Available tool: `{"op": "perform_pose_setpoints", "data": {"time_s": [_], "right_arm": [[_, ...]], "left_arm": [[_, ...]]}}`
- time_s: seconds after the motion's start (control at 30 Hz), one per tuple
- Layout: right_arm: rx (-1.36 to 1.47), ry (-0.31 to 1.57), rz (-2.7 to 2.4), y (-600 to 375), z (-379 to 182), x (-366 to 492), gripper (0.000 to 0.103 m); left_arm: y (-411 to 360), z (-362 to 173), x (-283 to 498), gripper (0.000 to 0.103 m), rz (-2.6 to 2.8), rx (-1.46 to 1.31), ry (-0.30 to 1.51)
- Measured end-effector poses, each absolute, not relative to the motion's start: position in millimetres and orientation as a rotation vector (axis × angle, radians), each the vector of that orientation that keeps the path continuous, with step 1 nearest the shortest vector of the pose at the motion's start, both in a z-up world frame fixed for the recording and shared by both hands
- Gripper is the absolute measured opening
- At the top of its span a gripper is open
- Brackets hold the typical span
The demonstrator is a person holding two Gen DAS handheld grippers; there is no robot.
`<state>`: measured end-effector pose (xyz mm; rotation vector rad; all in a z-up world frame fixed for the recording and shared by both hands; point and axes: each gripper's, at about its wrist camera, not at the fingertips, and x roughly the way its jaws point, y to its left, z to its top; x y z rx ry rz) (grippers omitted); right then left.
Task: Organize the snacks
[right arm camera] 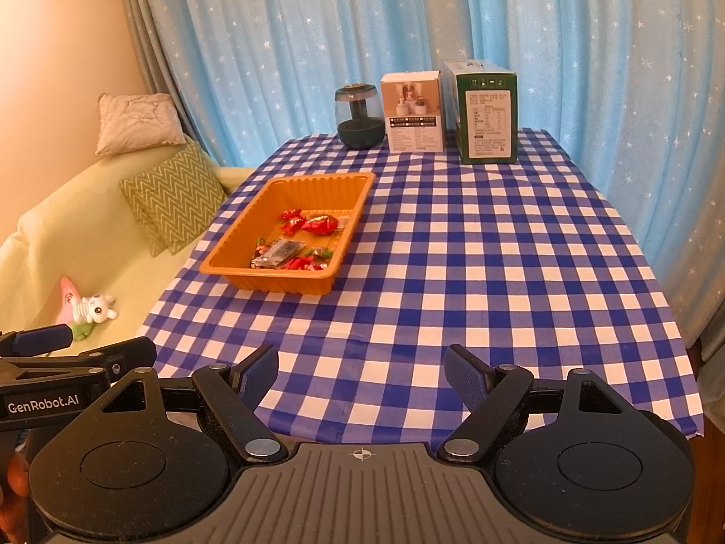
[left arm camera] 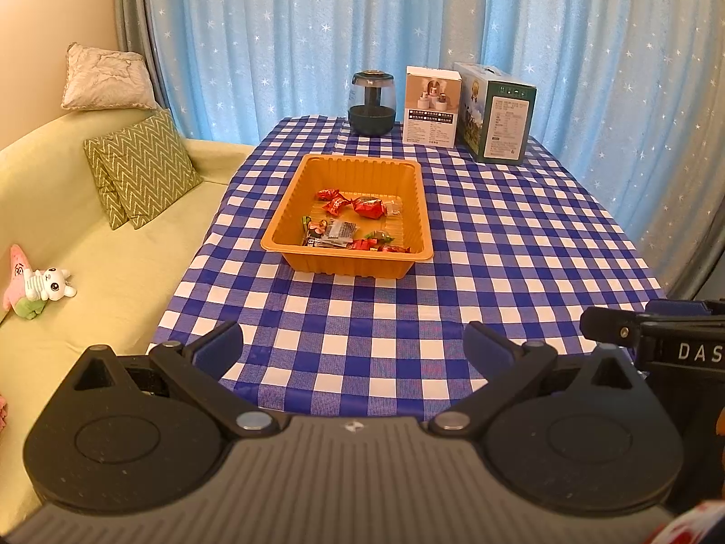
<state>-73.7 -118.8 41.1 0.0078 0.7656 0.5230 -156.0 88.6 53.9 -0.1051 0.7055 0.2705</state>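
Both grippers parked over the near edge of the table [left arm camera: 498,235], side by side. Left gripper [left arm camera: 353,347] with jaws spread wide, nothing between them, just checked cloth. Same for the right gripper [right arm camera: 361,378]: jaws well apart, holding nothing.

Snacks [left arm camera: 353,222] all sitting in the orange tray [left arm camera: 290,208], well ahead of both sets of fingers, mid-table toward the sofa [left arm camera: 90,226] side. Red wrapped candies at the back, a grey packet [left arm camera: 340,229] and more red bits toward the near wall. Tray's long axis running away from the grippers, toward the curtain [left arm camera: 408,22].

Readable writing: "GenRobot.AI" on the left gripper's side, "DAS" on the right one's. Print on the two boxes [left arm camera: 432,106] at the far edge too small to read. Dark jar [left arm camera: 371,102] just beside them.
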Motion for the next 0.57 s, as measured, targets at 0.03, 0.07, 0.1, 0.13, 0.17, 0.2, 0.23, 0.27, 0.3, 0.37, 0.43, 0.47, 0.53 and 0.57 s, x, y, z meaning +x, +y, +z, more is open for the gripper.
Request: {"op": "perform_pose_setpoints", "data": {"time_s": [0.03,0.07,0.1,0.13,0.17,0.2,0.23,0.27,0.3,0.37,0.43,0.47,0.53,0.57], "right_arm": [[0.008,0.766,0.524,-118.7,41.3,-73.6,0.08],[0.007,0.766,0.524,-118.6,41.4,-73.5,0.08],[0.008,0.766,0.524,-118.7,41.3,-73.5,0.08],[0.008,0.766,0.523,-118.4,41.5,-73.5,0.08],[0.008,0.767,0.524,-118.8,41.0,-73.6,0.08],[0.007,0.766,0.524,-118.6,40.6,-73.4,0.08],[0.006,0.767,0.524,-118.4,39.4,-73.3,0.08],[0.007,0.767,0.524,-118.4,39.4,-73.3,0.08],[0.008,0.768,0.525,-119.2,38.6,-73.5,0.08],[0.007,0.769,0.524,-118.5,38.0,-72.6,0.08],[0.009,0.77,0.523,-118.4,37.3,-72.2,0.08],[0.008,0.77,0.523,-118.4,37.4,-72.0,0.08],[0.009,0.771,0.521,-118.0,36.9,-72.0,0.08],[0.01,0.772,0.52,-117.9,36.2,-72.0,0.08]], "left_arm": [[88.7,54.1,-156.0,0.103,0.27,-0.105,0.706],[88.6,54.1,-156.1,0.103,0.27,-0.105,0.706],[88.4,53.9,-155.9,0.103,0.271,-0.104,0.706],[88.5,54.2,-156.0,0.103,0.27,-0.105,0.706],[88.8,54.5,-156.1,0.103,0.269,-0.105,0.705],[88.3,54.2,-155.4,0.103,0.269,-0.105,0.705],[88.3,54.2,-155.0,0.103,0.27,-0.105,0.706],[88.4,54.3,-155.0,0.103,0.269,-0.106,0.706],[88.2,54.2,-154.9,0.103,0.27,-0.105,0.706],[88.2,54.0,-154.6,0.103,0.271,-0.106,0.706],[88.8,54.8,-154.9,0.103,0.269,-0.106,0.704],[88.3,54.8,-154.7,0.103,0.269,-0.106,0.7],[88.2,54.5,-153.6,0.103,0.27,-0.109,0.695],[88.5,54.4,-153.8,0.103,0.269,-0.109,0.696]]}}
